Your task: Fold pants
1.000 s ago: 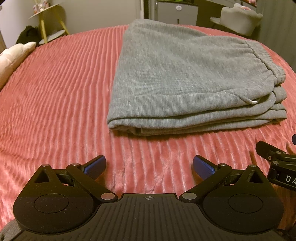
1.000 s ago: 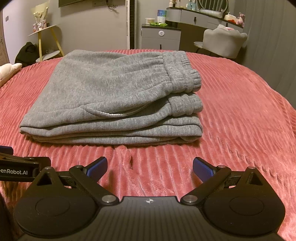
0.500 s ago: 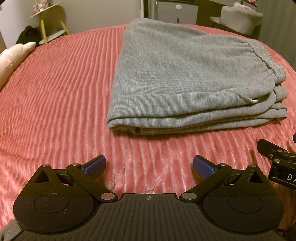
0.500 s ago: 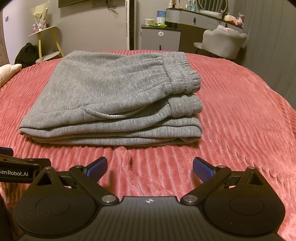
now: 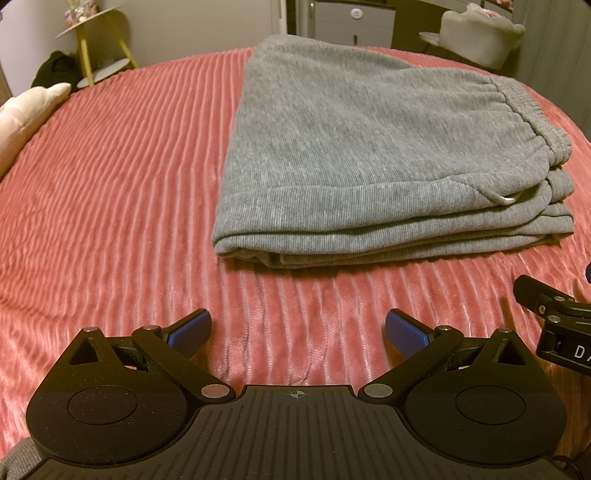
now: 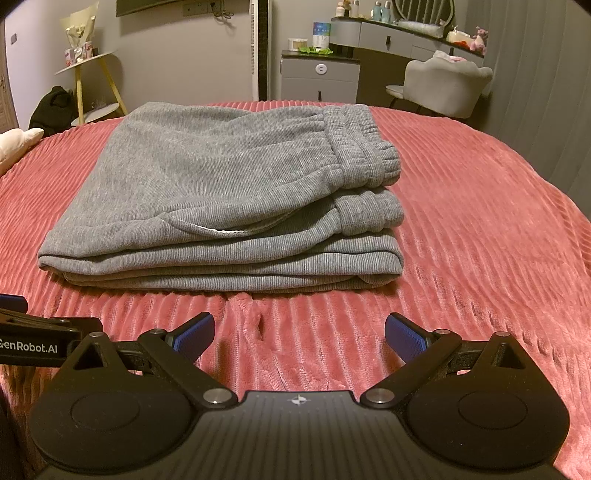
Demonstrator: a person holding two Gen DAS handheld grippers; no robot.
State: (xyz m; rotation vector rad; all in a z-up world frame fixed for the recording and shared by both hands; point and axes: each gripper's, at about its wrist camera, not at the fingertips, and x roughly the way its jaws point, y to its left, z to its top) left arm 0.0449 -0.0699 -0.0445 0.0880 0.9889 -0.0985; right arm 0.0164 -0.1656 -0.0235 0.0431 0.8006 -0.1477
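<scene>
Bed [image 6: 480, 206]: ribbed pink-red cover, fills the lower and middle frame. Pillow [image 6: 14, 146]: pale, at the left edge. Yellow-legged side table [image 6: 92, 85], upper left, with a dark bag [image 6: 51, 110] beside it. Grey cabinet [image 6: 319, 79], upper centre. Grey upholstered chair [image 6: 443, 86], upper right. Dresser [image 6: 406, 35] behind the chair, holding bottles and small items.
</scene>
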